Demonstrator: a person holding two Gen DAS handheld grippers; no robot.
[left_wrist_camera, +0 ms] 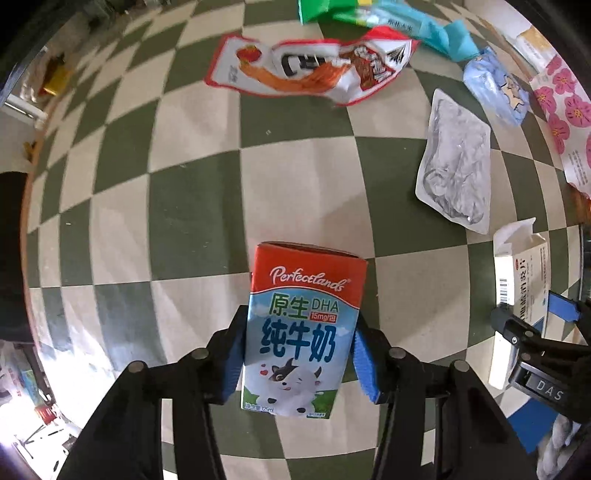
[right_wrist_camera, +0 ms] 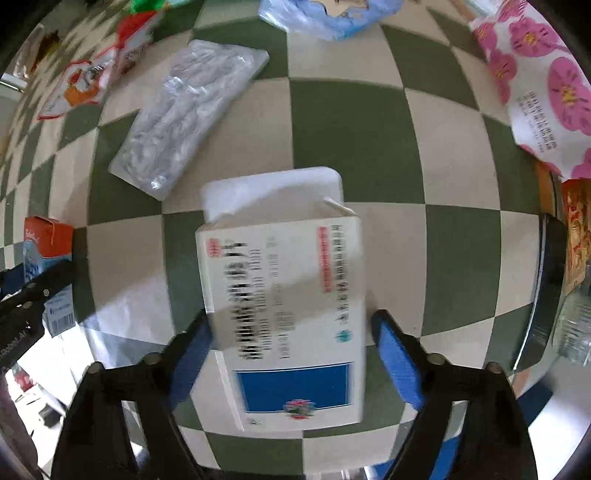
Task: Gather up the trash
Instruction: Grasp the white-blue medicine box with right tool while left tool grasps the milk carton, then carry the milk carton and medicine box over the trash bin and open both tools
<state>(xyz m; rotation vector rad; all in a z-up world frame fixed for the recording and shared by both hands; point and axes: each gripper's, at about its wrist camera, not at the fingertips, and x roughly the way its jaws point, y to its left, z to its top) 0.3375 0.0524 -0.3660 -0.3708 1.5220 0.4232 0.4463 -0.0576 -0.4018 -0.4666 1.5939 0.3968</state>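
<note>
Left wrist view shows the left gripper (left_wrist_camera: 301, 363) clamped on a small milk carton (left_wrist_camera: 301, 332), blue pads pressed to both its sides, red top pointing away over the green-and-cream checked tablecloth (left_wrist_camera: 192, 206). Ahead of the carton lies a broad bare stretch of cloth, with nothing until the red and white snack wrapper (left_wrist_camera: 310, 68) far forward. To the right of that gap a clear plastic pouch (left_wrist_camera: 456, 166) lies flat, and beyond it a pale blue wrapper (left_wrist_camera: 495, 88) and a pink flowered bag (left_wrist_camera: 565, 122) crowd the right rim. Green and teal packets (left_wrist_camera: 373, 18) sit along the far edge. The table's left edge curves past at the picture's border, with clutter below it.

From the right wrist view, the right gripper (right_wrist_camera: 291, 350) has a white medicine box (right_wrist_camera: 288, 310) between its blue pads; the left pad touches the box, while the right pad seems to stand just off its edge, so I cannot tell whether the grip is firm. The box's top flap is open. The pouch (right_wrist_camera: 188, 114) lies forward and left, the flowered bag (right_wrist_camera: 539, 85) forward and right, with open cloth between them. A dark round rim (right_wrist_camera: 550, 295) sits close on the right. The carton (right_wrist_camera: 48, 258) shows at far left, near but apart from the box.
</note>
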